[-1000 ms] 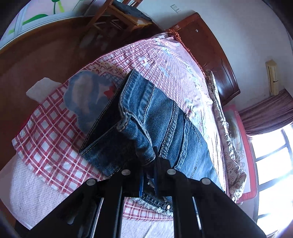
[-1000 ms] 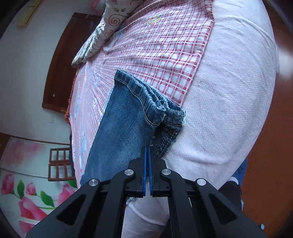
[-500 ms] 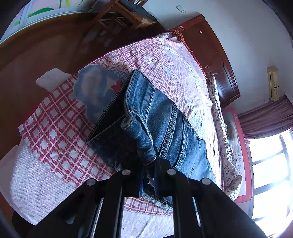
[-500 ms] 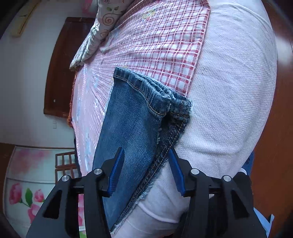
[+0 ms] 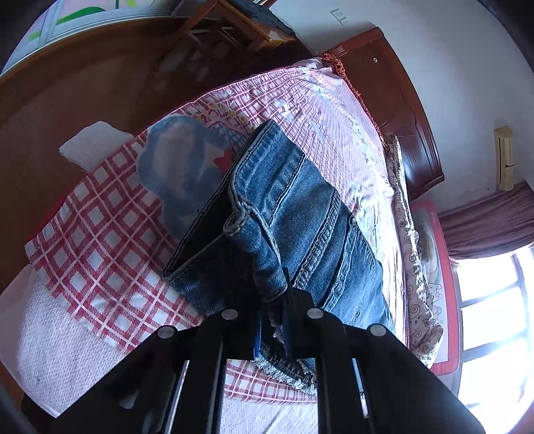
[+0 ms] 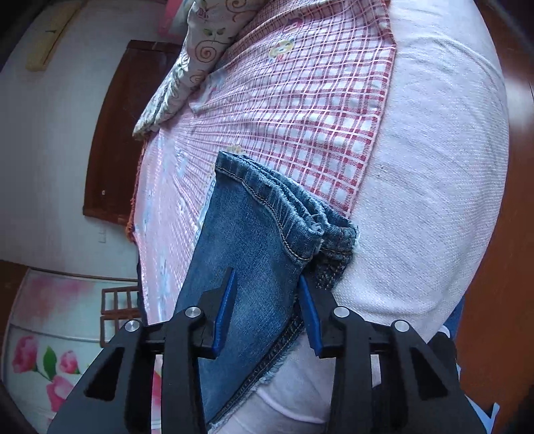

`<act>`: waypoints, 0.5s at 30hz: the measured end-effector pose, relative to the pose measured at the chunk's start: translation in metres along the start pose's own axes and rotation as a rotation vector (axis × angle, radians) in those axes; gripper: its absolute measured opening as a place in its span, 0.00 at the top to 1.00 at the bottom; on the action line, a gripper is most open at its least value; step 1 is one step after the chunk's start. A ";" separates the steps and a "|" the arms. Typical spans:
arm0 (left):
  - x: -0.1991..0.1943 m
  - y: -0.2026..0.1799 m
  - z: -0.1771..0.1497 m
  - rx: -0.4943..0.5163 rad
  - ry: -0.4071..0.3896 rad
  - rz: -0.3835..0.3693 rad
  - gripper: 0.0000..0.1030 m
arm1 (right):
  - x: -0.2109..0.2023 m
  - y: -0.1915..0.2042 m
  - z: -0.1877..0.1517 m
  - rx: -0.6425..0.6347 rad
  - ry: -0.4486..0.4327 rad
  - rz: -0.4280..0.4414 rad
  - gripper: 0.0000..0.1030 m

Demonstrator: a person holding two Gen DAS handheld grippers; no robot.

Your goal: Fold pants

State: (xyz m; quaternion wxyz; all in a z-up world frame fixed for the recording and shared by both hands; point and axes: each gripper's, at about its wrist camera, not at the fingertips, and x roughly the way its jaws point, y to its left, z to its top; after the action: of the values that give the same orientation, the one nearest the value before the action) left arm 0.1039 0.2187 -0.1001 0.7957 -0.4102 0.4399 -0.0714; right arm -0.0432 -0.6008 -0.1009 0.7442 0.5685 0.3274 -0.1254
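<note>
Blue denim pants (image 5: 293, 213) lie folded lengthwise on a bed with a red-and-white checked sheet (image 5: 100, 227). My left gripper (image 5: 272, 320) is shut on the waistband edge of the pants and holds it slightly lifted. In the right wrist view the leg hems (image 6: 283, 213) of the pants (image 6: 247, 277) rest on the bed near the sheet's edge. My right gripper (image 6: 267, 300) is open, its blue-padded fingers (image 6: 225, 307) spread to either side of the leg just above the cloth.
A white mattress cover (image 6: 434, 167) borders the checked sheet (image 6: 317, 110). A patterned pillow (image 6: 200, 56) and dark wooden headboard (image 5: 400, 110) lie at the far end. A wooden chair (image 5: 233, 30) stands on the floor beyond the bed. A window (image 5: 494, 300) glares at right.
My right gripper has opened and let go of the leg hems, which now lie on the bed. My left gripper stays shut on the waistband and has shifted slightly.
</note>
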 end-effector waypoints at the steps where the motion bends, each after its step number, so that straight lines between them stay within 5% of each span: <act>1: 0.001 0.001 0.001 0.002 0.002 0.003 0.90 | 0.005 0.002 0.000 -0.014 0.006 -0.017 0.74; 2: 0.001 0.001 0.001 0.004 0.005 0.007 0.90 | 0.010 0.001 0.000 -0.011 0.020 -0.014 0.97; 3: 0.001 0.000 0.002 0.006 0.006 0.008 0.90 | 0.014 0.003 -0.001 -0.030 0.026 -0.016 0.99; 5: -0.002 -0.004 0.003 0.026 -0.001 0.007 0.90 | 0.010 0.016 -0.005 -0.111 0.009 -0.030 0.99; 15: -0.003 0.001 -0.002 0.073 0.010 0.008 0.89 | 0.012 -0.004 -0.006 -0.072 0.009 -0.103 0.99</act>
State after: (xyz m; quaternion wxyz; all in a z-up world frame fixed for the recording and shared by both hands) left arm 0.1000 0.2196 -0.0995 0.8083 -0.3788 0.4425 -0.0863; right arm -0.0388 -0.5942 -0.1128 0.7552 0.5243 0.3640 -0.1491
